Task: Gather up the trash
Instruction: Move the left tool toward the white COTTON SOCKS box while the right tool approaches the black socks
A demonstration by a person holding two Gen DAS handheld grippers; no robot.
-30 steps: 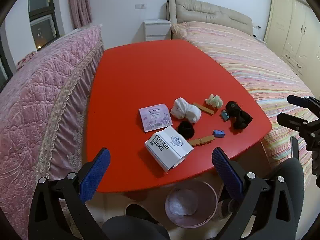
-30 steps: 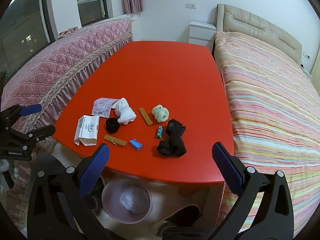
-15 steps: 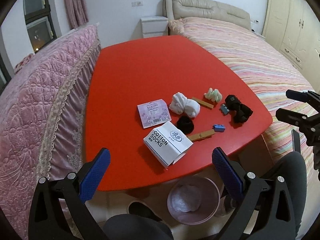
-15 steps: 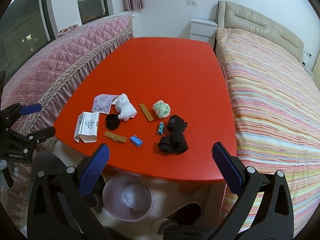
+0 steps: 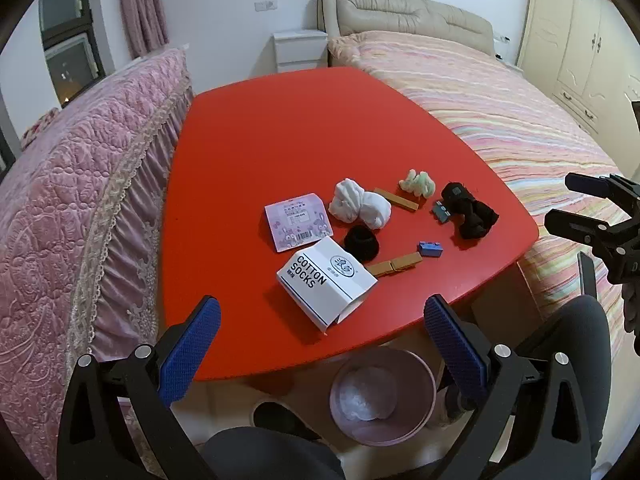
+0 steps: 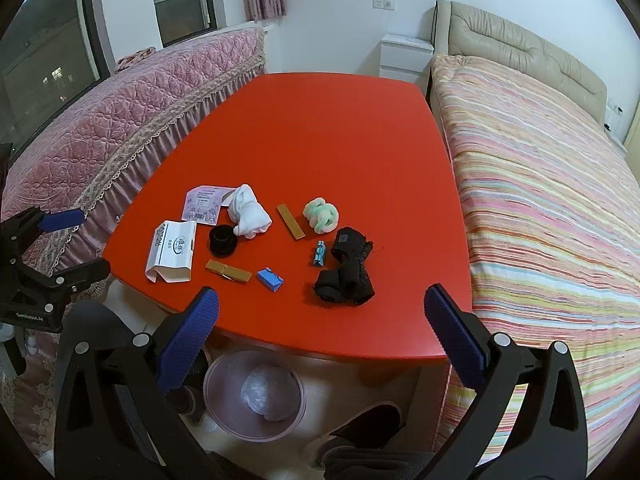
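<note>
A red table [image 5: 280, 128] holds a white "cotton socks" box [image 5: 326, 282], a pink packet [image 5: 298, 222], white socks [image 5: 360, 206], a black roll [image 5: 362, 242], black socks [image 5: 470, 210], green socks [image 5: 418, 184], wooden clips [image 5: 394, 264] and a blue clip [image 5: 431, 248]. A pink bin [image 5: 382, 394] with a liner stands on the floor under the near edge. My left gripper [image 5: 320, 344] is open and empty, above the near edge, just short of the box. My right gripper [image 6: 320, 336] is open and empty, near the black socks [image 6: 348, 272]; the bin [image 6: 254, 394] is below.
A pink quilted bed [image 5: 72, 200] runs along the table's left side and a striped bed [image 5: 500, 120] along its right. A white nightstand [image 5: 298, 50] stands at the back. The person's knees and shoes [image 6: 360, 436] are by the bin.
Both grippers have moved a little forward toward the table, so the objects look closer. Both stay open. Nothing on the table has moved.
</note>
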